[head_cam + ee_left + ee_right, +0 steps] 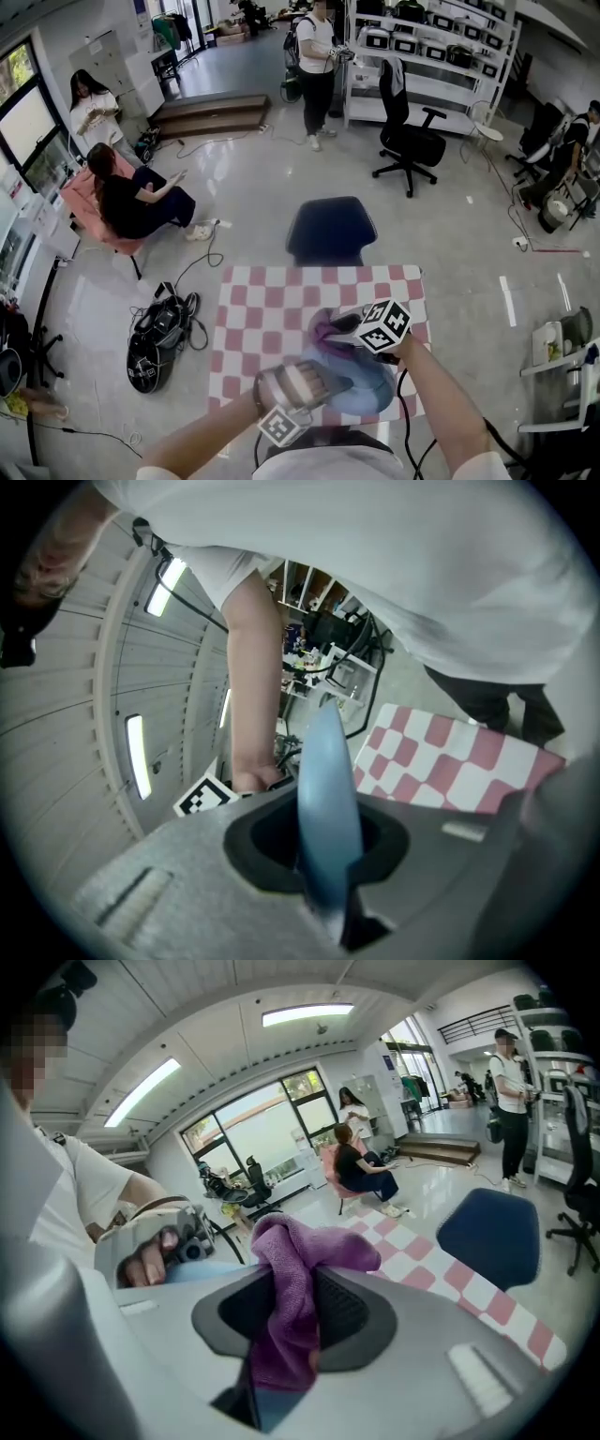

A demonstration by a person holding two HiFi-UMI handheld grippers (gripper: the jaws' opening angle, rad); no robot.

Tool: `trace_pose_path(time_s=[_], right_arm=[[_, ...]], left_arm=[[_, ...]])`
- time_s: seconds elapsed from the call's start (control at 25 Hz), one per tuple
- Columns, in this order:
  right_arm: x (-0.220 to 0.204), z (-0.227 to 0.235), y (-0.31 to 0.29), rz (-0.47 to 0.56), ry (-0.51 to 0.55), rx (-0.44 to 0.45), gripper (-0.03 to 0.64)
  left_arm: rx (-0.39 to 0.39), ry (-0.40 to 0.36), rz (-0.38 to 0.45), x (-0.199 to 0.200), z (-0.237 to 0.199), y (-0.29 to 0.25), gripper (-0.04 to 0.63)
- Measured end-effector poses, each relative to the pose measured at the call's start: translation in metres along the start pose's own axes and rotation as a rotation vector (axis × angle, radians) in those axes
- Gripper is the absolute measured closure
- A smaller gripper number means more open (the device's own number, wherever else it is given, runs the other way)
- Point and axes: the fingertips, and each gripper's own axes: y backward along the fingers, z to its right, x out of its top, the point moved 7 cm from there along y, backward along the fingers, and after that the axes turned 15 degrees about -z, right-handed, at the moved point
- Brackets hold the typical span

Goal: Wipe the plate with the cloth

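Note:
A blue plate [367, 386] is held above the near half of the checked table [272, 319]. My left gripper [309, 382] is shut on its rim; in the left gripper view the plate [328, 808] stands edge-on between the jaws. My right gripper [349, 330] is shut on a purple cloth [328, 328], which rests against the plate's far edge. In the right gripper view the cloth [292, 1283] bunches out between the jaws, with the plate [202, 1272] just to its left and the left gripper [155, 1232] beyond.
A dark blue chair [331, 231] stands at the table's far edge. Cables and a black bag [159, 342] lie on the floor to the left. Several people [141, 199] sit or stand further off, near a black office chair [409, 141].

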Motion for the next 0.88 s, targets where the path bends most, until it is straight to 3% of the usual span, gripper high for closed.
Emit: trace_pose_path(time_s=[0.24,0.36,0.64,0.88], right_arm=[[0.03,-0.047,-0.013,-0.04,0.164,0.118,0.494],[0.03,-0.047,-0.019,-0.077,0.173,0.073,0.494],[-0.014,0.011,-0.009,-0.078,-0.044,-0.129,0.494],[-0.059,0.028,0.003,-0.043,-0.187,-0.156,0.494]], left_arm=[[-0.022,-0.007,0.002,0.0,0.01,-0.001,0.549],[-0.011,-0.015,0.004,0.002,0.014,0.003,0.548],[0.022,0.001,-0.017,-0.002,0.01,0.016,0.549],[0.039,0.085,-0.076,-0.024,0.007,0.031,0.546]])
